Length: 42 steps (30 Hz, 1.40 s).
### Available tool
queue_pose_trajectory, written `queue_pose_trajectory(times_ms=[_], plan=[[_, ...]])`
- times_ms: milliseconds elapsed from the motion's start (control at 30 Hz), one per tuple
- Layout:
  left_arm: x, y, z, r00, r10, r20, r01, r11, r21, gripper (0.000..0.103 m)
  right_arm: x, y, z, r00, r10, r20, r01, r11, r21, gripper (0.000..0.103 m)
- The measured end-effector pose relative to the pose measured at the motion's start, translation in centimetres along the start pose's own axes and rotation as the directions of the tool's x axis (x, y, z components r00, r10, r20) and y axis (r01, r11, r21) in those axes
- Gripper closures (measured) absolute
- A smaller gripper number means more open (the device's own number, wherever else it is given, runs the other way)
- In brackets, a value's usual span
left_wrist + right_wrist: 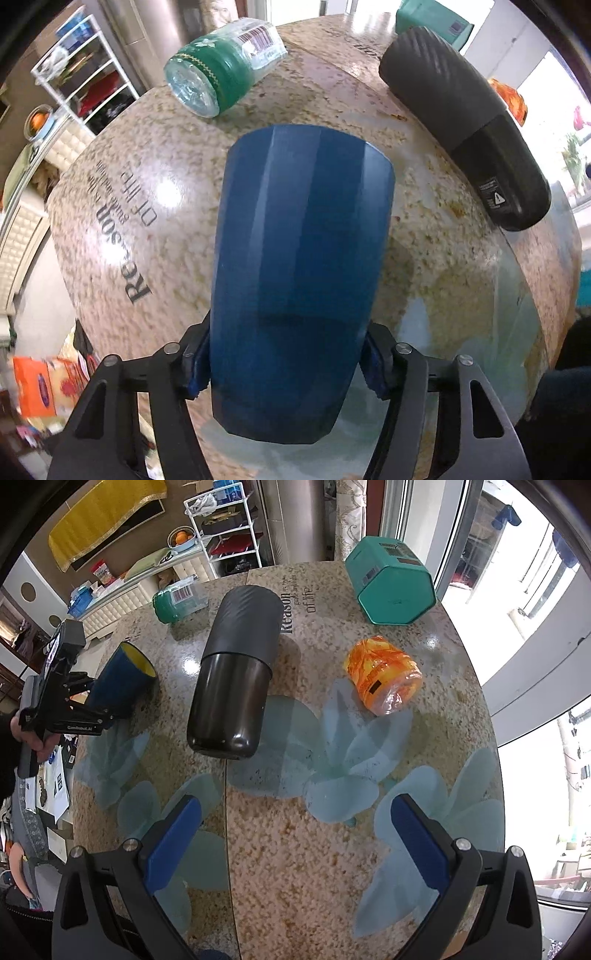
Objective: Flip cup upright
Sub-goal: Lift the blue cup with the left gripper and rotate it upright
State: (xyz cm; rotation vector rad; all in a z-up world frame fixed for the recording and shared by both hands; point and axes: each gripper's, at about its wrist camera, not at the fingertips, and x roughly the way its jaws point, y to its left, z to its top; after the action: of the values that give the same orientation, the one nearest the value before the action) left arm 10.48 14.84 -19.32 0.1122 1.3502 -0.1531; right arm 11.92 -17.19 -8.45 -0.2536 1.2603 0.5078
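Observation:
A blue cup (295, 280) with a yellow inside (123, 677) is gripped near its base by my left gripper (288, 365), whose blue pads press both sides. In the right wrist view the cup is tilted on its side just above the table, its mouth pointing up and to the right, and the left gripper (86, 705) holds it from the left edge. My right gripper (295, 834) is open and empty above the near part of the table.
On the round speckled table (295, 886) lie a large black flask (232, 668), a green-labelled clear bottle (177, 600), an orange wrapped jar (384, 674) and a teal hexagonal tin (391, 579). The flask (465, 122) and bottle (221, 66) also show beyond the cup.

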Motion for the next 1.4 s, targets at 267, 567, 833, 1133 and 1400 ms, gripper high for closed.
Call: queue_pose_trajectory(times_ms=[267, 567, 833, 1133, 1400], plan=[[-2.8, -4.0, -2.4, 0.999, 0.023, 0.027, -0.021, 0.994, -0.104, 0.036, -1.1, 0.5, -1.4, 1.000, 0.010, 0.022, -0.010, 1.000, 0.011, 0.000], [-5.6, -8.2, -4.6, 0.998, 0.007, 0.063, 0.010, 0.967, -0.254, 0.036, -2.4, 1.1, -3.7, 0.999, 0.015, 0.053, -0.017, 0.999, 0.041, 0.000], [-6.5, -12.2, -5.9, 0.993, -0.060, 0.102, 0.088, 0.951, -0.296, 0.036, -3.9, 0.8, -7.4, 0.999, -0.008, 0.051, 0.005, 0.998, 0.064, 0.000], [-6.4, -17.1, -8.2, 0.990, -0.074, 0.123, 0.122, 0.886, -0.447, 0.036, -4.6, -1.2, -9.2, 0.999, -0.030, 0.022, 0.028, 0.997, 0.066, 0.000], [-5.6, -21.5, -8.7, 0.992, -0.054, 0.116, 0.111, 0.819, -0.563, 0.036, -4.5, -3.4, -9.4, 1.000, 0.021, -0.012, -0.022, 1.000, -0.019, 0.000]])
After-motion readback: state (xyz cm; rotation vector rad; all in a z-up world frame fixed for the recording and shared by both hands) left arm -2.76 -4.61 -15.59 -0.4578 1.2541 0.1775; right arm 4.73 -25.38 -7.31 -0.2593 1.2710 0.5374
